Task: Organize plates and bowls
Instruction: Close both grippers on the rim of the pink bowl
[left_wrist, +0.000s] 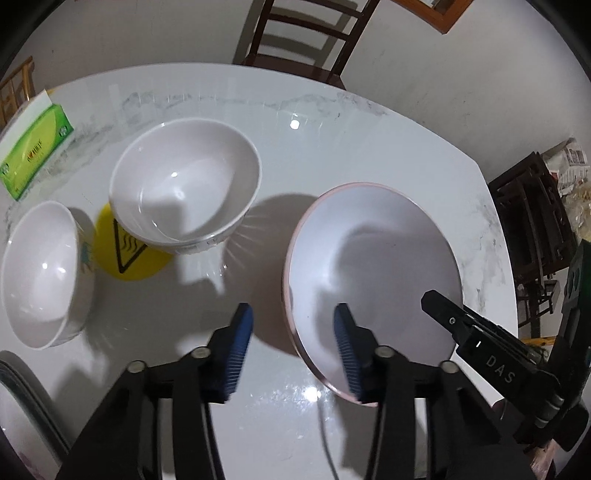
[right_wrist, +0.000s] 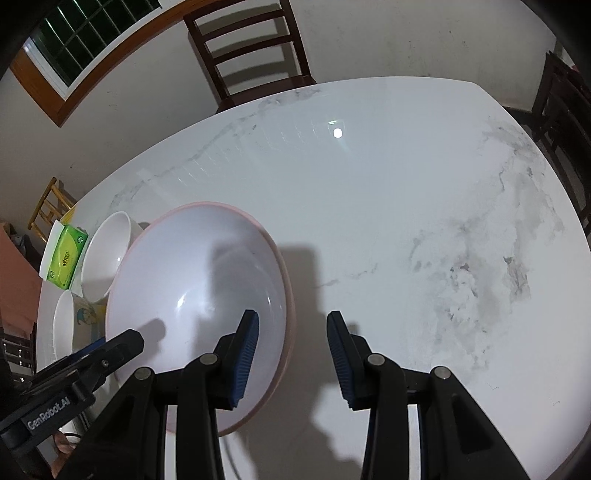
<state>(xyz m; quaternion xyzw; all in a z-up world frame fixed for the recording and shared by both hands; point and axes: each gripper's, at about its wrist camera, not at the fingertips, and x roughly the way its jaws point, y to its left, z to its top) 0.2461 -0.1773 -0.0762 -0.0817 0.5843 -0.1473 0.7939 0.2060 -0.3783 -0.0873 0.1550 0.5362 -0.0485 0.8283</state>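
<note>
Where pads are intruding: pink-rimmed plate edges are being hidden; contact unclear.
Left tongs: being held part-open astride bowl-side rim, nothing clamped.
Right tongs: likewise, opposite rim.
Plate: over table, beside two bowls.

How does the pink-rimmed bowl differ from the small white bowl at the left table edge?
The pink-rimmed bowl is wider and shallower, with a pink edge; the small white bowl is deeper, with a printed pattern outside. The left gripper and right gripper each straddle the pink-rimmed bowl's rim, while nothing is at the small white bowl. Both are upright, white inside and empty.
</note>
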